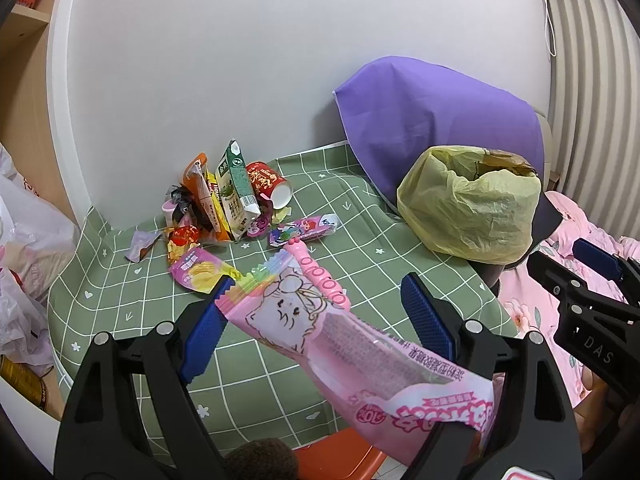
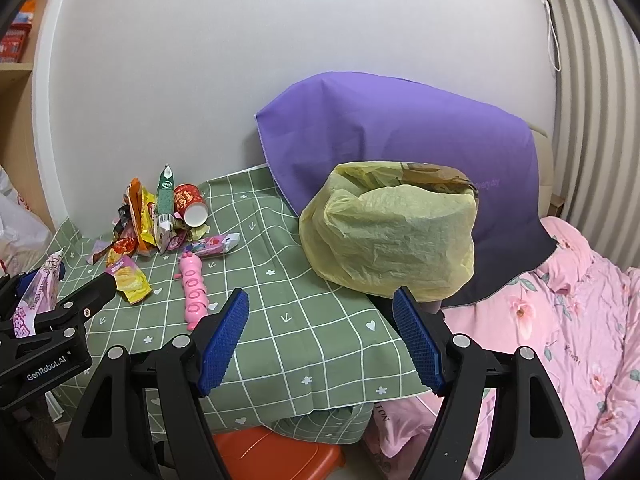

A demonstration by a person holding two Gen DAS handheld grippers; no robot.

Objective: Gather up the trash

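Desk (image 2: 288, 344) first: green checked cloth, pushed into the corner against the white wall, bed with pink floral cover off to the right. Purple cloth (image 2: 400, 136) draped at the far right, and in front of it the big one that matters, the bin lined with a yellow bag (image 2: 384, 236), mouth up, sitting at the desk's right edge.

Far left corner: heap of trash (image 1: 224, 200), carton, red paper cup on its side, crumpled wrappers, all jammed against the wall. Nearer, a pink caterpillar toy (image 2: 193, 288) lying lengthways, near to far, beside a yellow chip packet (image 2: 130, 280).

Now the piece in play: pink snack wrapper (image 1: 340, 344), lying between the left tongs (image 1: 316, 320), long axis running from far left to near right. Serrated far end sits against the left pad; near end tucked behind the right finger. Pads wide apart, so caught or draped more than squeezed; looks released, though hard to call whether anything pinches it lower down.

Right tongs (image 2: 320, 336) spread wide, nothing between them, hovering at the near edge with the bin dead ahead and just beyond.

Key relation: bin lies to the right and farther off from the left tongs, well apart from the wrapper. Right tongs nearer the bin, left tongs carrying the load. Likely call: swing right across the desk, wrapper end-on over the bag's mouth. Risk: loose hold, wrapper slipping off midway.
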